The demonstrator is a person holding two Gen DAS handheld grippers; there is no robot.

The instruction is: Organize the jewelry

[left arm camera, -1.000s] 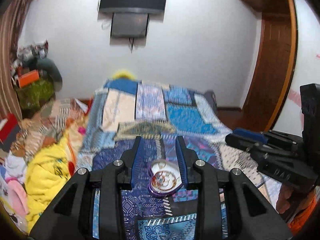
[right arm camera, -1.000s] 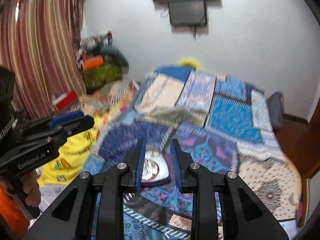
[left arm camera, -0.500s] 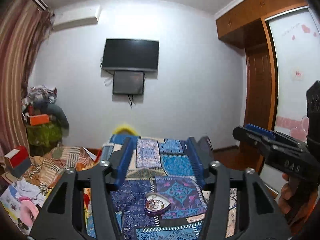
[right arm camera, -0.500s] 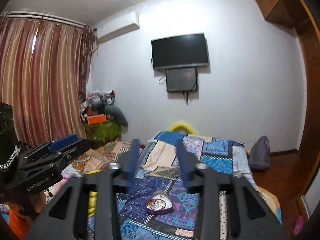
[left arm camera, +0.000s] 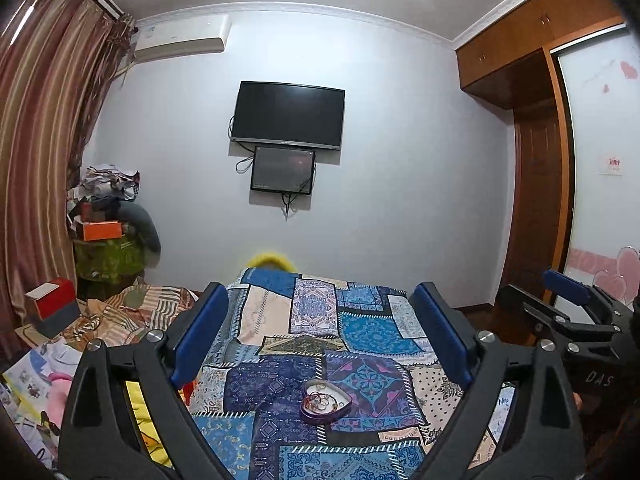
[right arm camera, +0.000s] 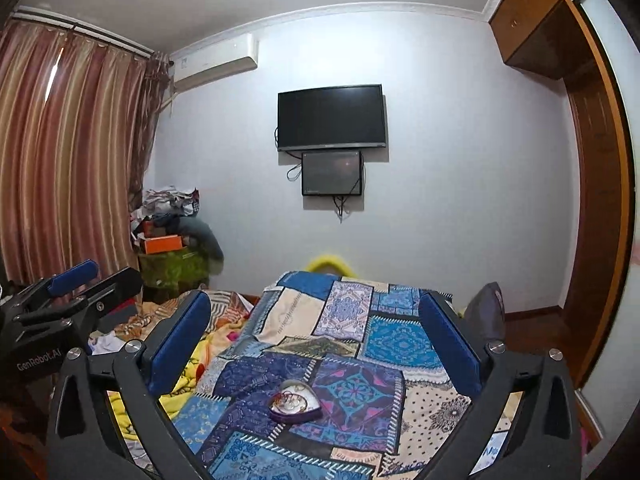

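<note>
A small heart-shaped purple dish (left arm camera: 325,401) with a white inside holds several rings and bangles. It lies on the patchwork bedspread (left arm camera: 360,332); it also shows in the right wrist view (right arm camera: 295,401). My left gripper (left arm camera: 320,312) is wide open and empty, held well back above the dish. My right gripper (right arm camera: 316,312) is also wide open and empty, equally far from it. The right gripper shows at the right edge of the left view (left arm camera: 576,320); the left gripper shows at the left edge of the right view (right arm camera: 68,300).
Crumpled yellow and striped cloths (left arm camera: 120,320) lie left of the bedspread. A red box (left arm camera: 52,304) and a cluttered stack with an orange box (left arm camera: 102,230) stand by the curtain. A TV (left arm camera: 289,115) hangs on the far wall. A wooden wardrobe (left arm camera: 536,200) stands on the right.
Both grippers have pulled up and back from the dish and tilted towards the wall. Their jaws have opened from narrow to wide. The dish stays on the bedspread.
</note>
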